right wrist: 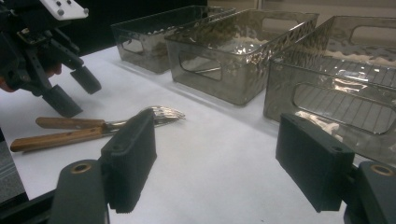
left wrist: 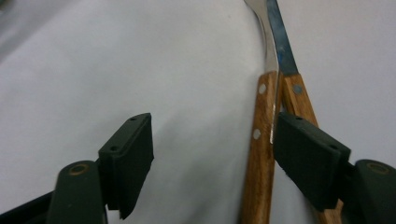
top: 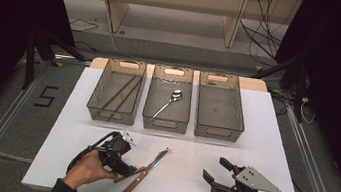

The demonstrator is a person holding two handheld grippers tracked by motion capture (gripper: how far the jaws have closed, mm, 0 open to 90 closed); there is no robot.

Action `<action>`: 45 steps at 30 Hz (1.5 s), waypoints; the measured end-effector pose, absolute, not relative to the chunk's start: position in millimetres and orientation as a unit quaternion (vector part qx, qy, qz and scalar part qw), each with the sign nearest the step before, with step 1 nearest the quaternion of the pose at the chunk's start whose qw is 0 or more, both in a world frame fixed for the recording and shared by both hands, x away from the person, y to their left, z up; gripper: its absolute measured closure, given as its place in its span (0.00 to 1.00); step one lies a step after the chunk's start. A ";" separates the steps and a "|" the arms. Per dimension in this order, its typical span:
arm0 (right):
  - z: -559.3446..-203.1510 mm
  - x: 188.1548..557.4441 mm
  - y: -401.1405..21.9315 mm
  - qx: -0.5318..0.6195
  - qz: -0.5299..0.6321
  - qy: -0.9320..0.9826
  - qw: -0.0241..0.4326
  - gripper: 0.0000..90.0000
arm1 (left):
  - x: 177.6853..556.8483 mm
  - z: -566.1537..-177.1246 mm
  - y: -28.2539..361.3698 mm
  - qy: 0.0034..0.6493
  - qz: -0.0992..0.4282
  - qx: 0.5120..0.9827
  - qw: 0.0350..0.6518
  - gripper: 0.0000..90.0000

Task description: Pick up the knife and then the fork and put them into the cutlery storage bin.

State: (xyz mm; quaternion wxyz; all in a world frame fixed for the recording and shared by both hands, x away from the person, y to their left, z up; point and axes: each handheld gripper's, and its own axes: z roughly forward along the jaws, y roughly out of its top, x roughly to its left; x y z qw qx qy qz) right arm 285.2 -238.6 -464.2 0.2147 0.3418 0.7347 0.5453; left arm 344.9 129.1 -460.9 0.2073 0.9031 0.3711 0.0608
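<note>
A fork [top: 165, 152] and a knife [top: 153, 164], both with wooden handles, lie side by side on the white table [top: 253, 138] near its front edge. My left gripper [top: 131, 171] is lowered over their handle ends, jaws open. In the left gripper view the fork's riveted handle [left wrist: 259, 154] lies between the pads, close to the right pad [left wrist: 308, 158], and the knife's handle [left wrist: 299, 100] runs under that pad. Neither pad presses on the wood. My right gripper [top: 214, 168] rests at the front right, open, with nothing between its jaws [right wrist: 215, 163].
Three smoked plastic baskets stand in a row at the back. The left basket [top: 101, 91] holds chopsticks [top: 121, 91], the middle basket [top: 152, 98] a spoon [top: 170, 101], and the right basket [top: 239, 111] has a bare floor. Bare table lies between the two grippers.
</note>
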 end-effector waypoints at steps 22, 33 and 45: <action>-464.1 284.7 -236.6 0.339 0.543 0.737 0.217 0.32 | 329.1 -469.7 117.0 0.340 0.068 0.919 0.187 0.69; -464.4 285.0 -236.5 0.339 0.543 0.737 0.217 0.32 | 329.3 -469.6 119.7 0.338 0.057 0.916 0.206 0.87; -463.5 283.9 -235.3 0.338 0.545 0.737 0.215 0.32 | 339.0 -458.1 135.1 0.355 0.053 0.901 0.242 0.89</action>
